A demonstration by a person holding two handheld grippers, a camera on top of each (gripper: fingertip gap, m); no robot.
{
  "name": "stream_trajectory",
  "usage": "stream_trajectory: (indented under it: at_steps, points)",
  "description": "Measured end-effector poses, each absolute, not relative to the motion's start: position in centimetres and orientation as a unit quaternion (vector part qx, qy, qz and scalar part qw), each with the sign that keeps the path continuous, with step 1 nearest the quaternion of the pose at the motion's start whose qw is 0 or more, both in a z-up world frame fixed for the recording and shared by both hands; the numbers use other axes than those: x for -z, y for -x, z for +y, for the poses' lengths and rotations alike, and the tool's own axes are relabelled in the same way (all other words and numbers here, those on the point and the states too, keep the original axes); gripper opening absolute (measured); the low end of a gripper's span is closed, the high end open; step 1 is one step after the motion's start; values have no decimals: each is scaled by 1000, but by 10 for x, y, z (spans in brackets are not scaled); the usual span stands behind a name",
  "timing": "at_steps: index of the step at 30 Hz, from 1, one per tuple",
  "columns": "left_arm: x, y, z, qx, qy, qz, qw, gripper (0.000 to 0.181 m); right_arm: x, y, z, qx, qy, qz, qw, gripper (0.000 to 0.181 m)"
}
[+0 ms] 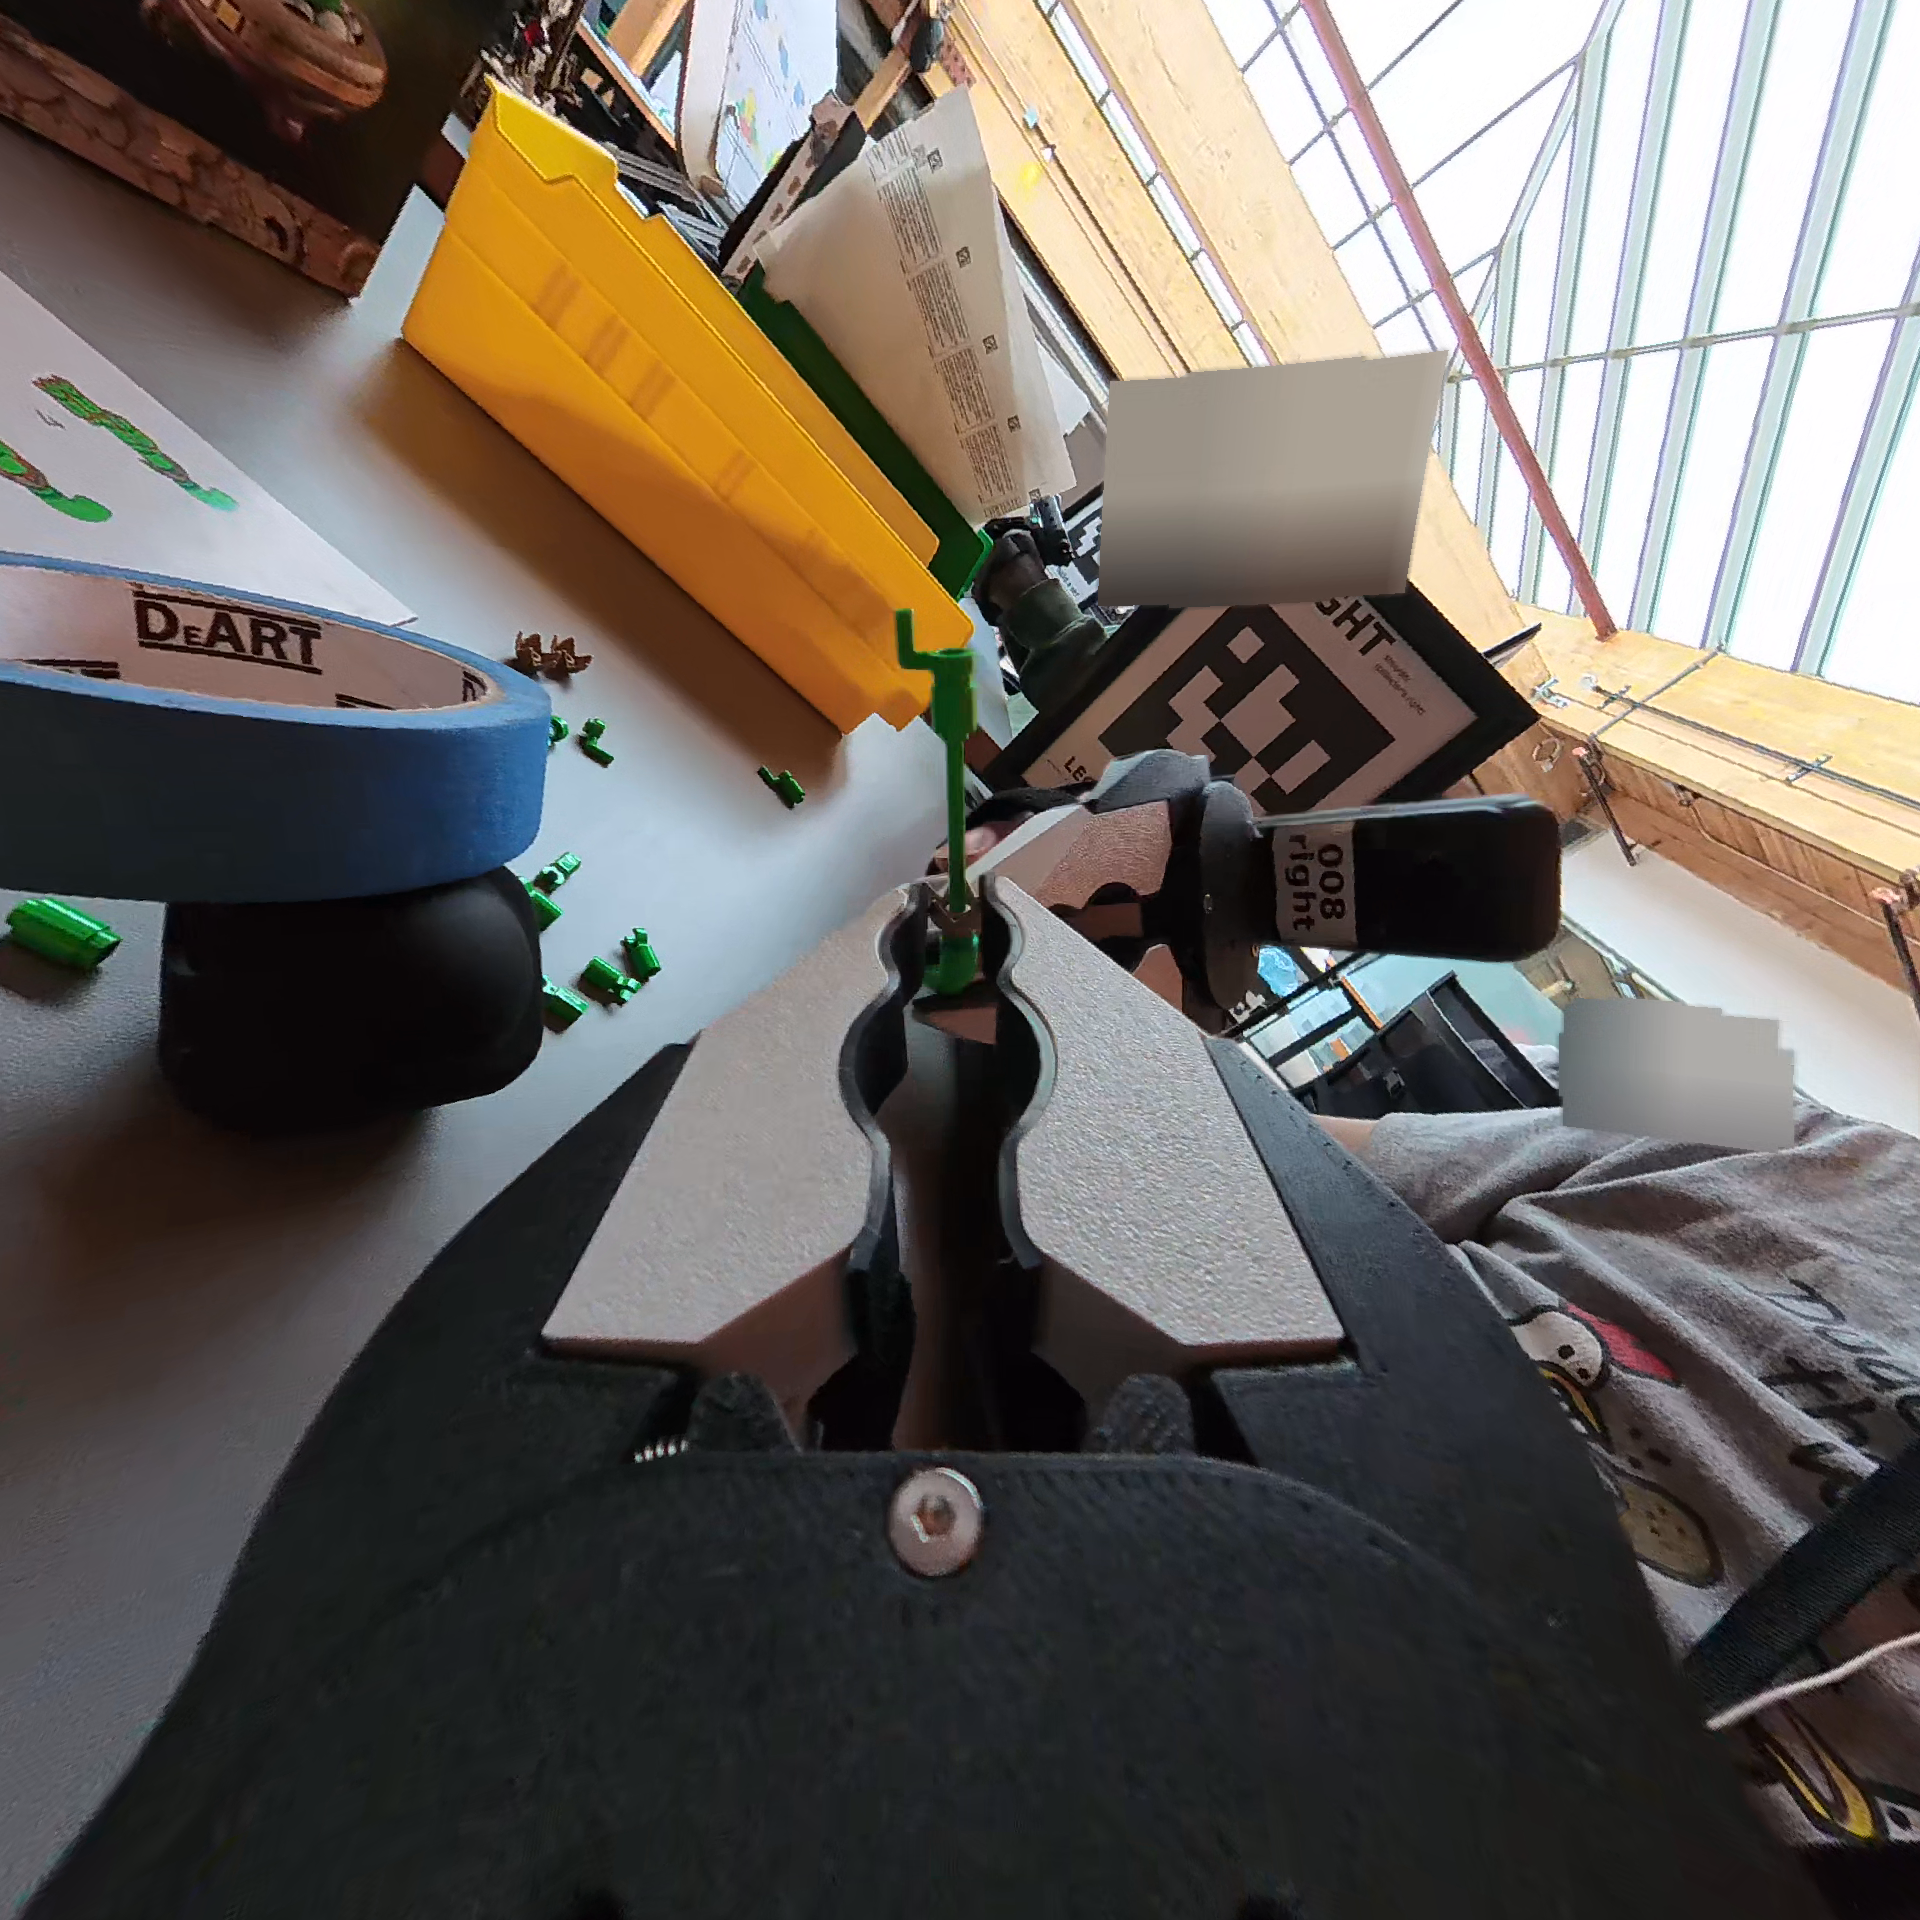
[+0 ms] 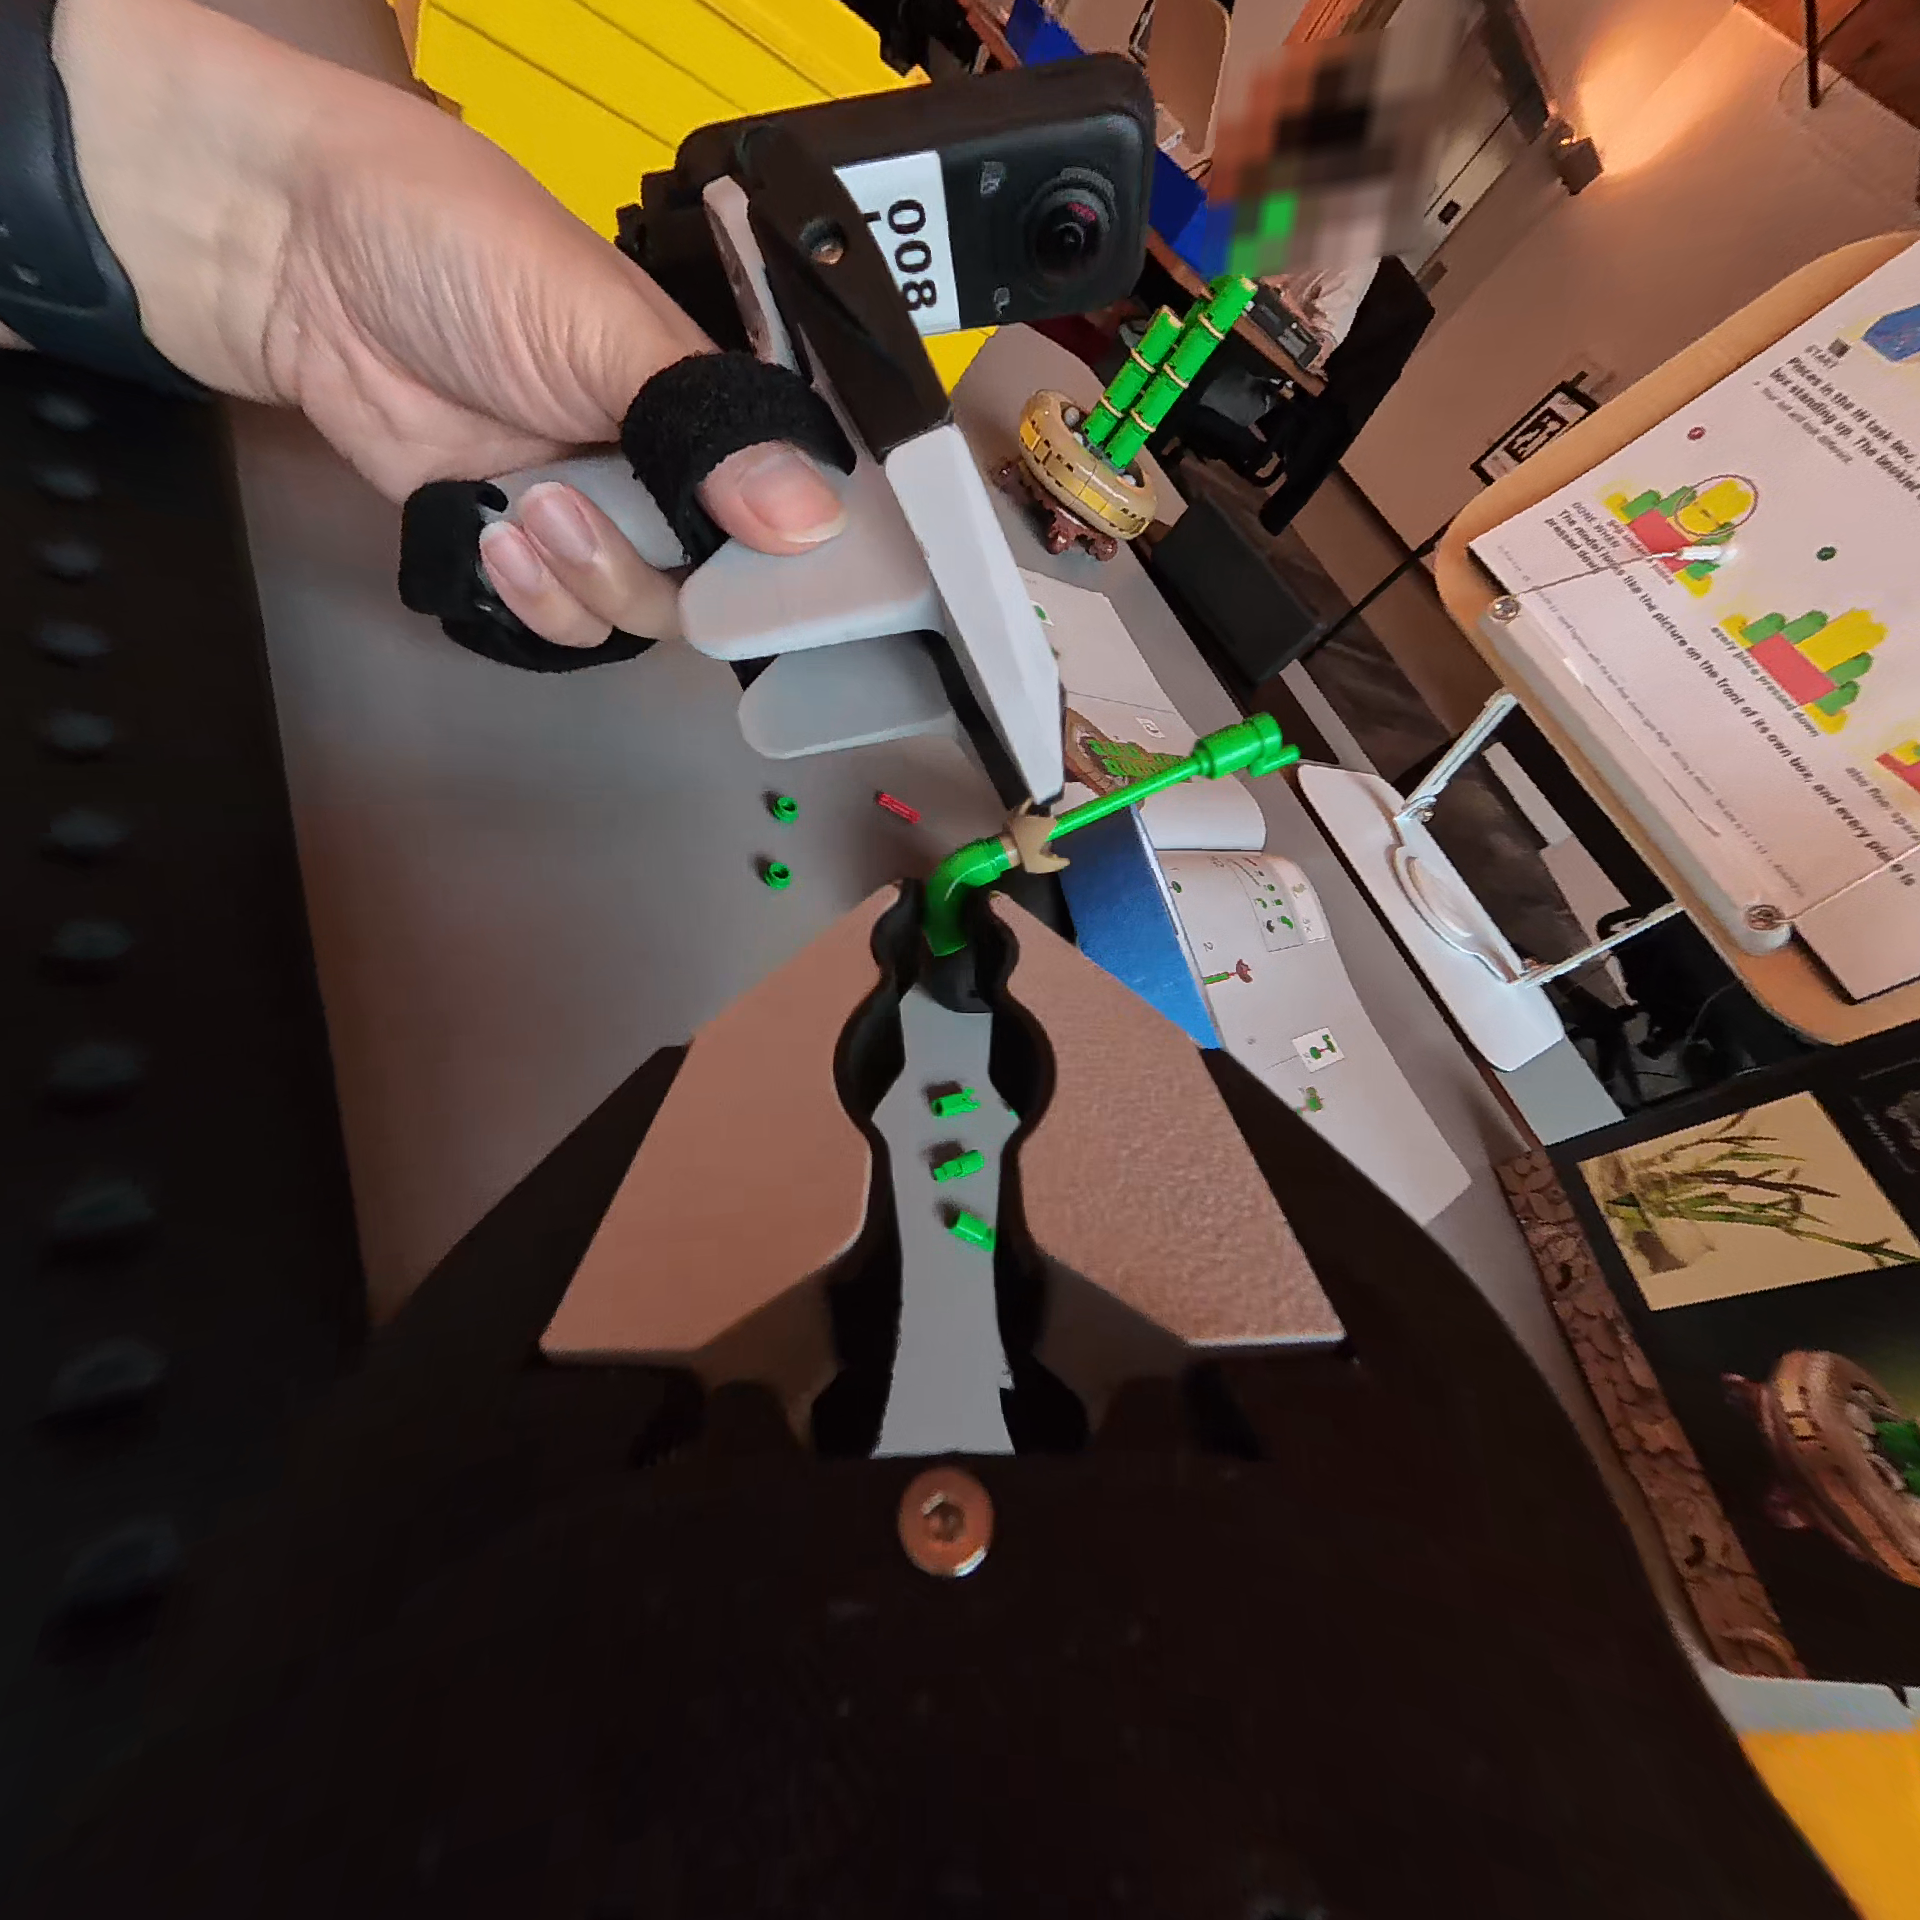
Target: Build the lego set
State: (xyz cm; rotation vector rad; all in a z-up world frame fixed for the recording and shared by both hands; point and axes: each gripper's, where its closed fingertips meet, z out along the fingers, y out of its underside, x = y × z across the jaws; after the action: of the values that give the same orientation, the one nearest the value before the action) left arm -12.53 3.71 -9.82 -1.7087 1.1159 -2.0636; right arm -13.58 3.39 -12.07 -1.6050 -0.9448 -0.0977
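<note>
A thin green stem with a tan collar, a curved green elbow at one end and a green connector at the other is held above the table between both grippers. My left gripper is shut on the stem at the tan collar; it shows in the right wrist view coming from above. My right gripper is shut on the elbow end; it shows in the left wrist view just right of the stem. A built bamboo model in a tan pot stands farther back.
Loose green pieces and brown ones lie on the grey table. A blue tape roll rests on a black object. A yellow bin, instruction sheets and the set's box stand around. My left and right fingertips are right by each other.
</note>
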Motion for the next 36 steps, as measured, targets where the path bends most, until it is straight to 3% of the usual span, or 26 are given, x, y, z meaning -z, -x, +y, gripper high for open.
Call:
stream_trajectory:
  at_steps: [6,16,24,30,36]
  points:
    - [94,125,53,704,592,357,164,23,122,126,42,157,683,-418,578,7]
    - [97,121,55,680,597,378,196,10,134,134,50,268,665,-453,530,7]
    - [104,119,56,646,609,405,217,0,132,137,49,253,659,-454,544,7]
    - [102,122,58,629,606,422,242,0,131,147,41,136,673,-441,578,26]
    - [107,120,40,610,585,479,238,0,97,133,29,26,662,-373,650,31]
